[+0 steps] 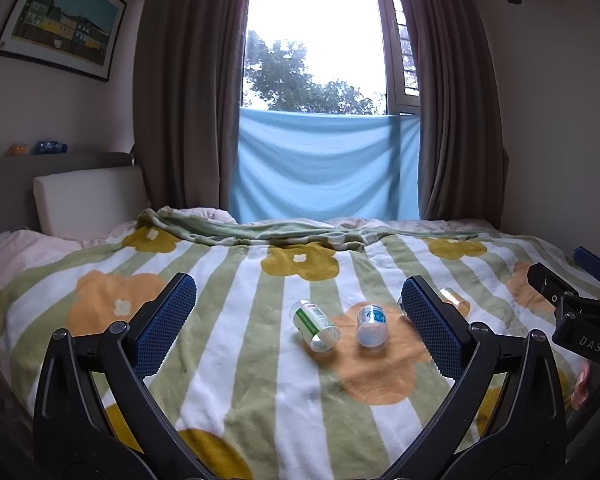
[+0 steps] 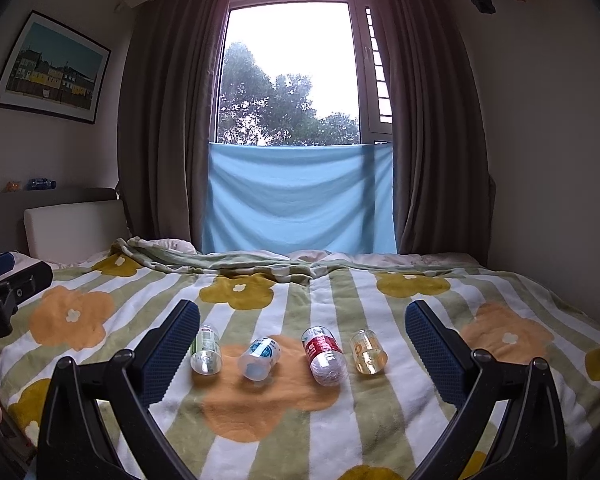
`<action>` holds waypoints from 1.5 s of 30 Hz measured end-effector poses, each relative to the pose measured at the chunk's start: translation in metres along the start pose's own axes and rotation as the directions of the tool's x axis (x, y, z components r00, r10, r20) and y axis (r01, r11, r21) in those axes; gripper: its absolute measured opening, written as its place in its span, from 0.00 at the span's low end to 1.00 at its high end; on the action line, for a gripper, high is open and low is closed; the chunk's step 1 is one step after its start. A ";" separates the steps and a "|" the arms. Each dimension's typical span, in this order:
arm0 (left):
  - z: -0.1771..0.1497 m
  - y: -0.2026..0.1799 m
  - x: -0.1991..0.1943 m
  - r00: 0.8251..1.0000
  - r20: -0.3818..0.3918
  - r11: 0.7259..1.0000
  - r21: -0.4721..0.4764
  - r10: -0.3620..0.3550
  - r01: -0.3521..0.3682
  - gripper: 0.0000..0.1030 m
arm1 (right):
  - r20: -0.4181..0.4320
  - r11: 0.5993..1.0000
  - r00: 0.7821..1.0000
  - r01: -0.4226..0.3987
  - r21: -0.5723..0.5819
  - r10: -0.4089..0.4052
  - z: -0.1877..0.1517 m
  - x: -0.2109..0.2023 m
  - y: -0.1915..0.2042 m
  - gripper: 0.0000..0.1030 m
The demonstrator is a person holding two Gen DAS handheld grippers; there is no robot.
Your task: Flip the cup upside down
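1. My left gripper [image 1: 299, 316] hovers low over the floral blanket [image 2: 260, 408], fingers spread wide, holding nothing.
2. Four small clear plastic cups lie on their sides in a row on the blanket: green-labelled cup [image 2: 206, 349], blue-labelled cup [image 2: 259, 359], red-labelled cup [image 2: 324, 355], amber cup [image 2: 367, 351].
3. I judge them light, thin-walled and slick; a hard squeeze could dent one, and the soft bedding may let them roll or tip. The mid-body, across the label, looks the safest hold.
4. My right gripper [image 2: 302, 338] is level beside the left, also wide open and empty, the row between its fingers but farther ahead, untouched.
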State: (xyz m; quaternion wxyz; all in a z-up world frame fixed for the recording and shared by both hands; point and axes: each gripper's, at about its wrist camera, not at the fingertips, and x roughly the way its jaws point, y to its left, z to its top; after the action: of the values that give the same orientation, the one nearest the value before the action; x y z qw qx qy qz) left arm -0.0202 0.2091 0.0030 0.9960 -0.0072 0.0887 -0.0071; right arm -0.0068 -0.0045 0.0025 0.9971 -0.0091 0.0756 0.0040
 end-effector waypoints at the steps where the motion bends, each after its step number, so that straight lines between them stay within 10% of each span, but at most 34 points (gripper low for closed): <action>1: 0.000 -0.001 0.000 1.000 -0.001 1.000 0.000 0.000 0.000 1.00 | -0.002 1.000 1.000 -0.001 -0.002 0.001 0.000 0.000 0.001 1.00; 45: -0.009 -0.003 0.011 0.999 -0.029 1.000 0.017 0.012 -0.012 1.00 | -0.002 1.000 1.000 0.015 0.018 -0.015 -0.004 0.000 -0.004 1.00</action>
State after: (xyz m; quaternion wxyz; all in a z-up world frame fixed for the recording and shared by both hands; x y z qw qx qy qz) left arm -0.0109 0.2056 -0.0075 0.9946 0.0018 0.1033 -0.0019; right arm -0.0069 -0.0083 -0.0017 0.9971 -0.0006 0.0766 -0.0041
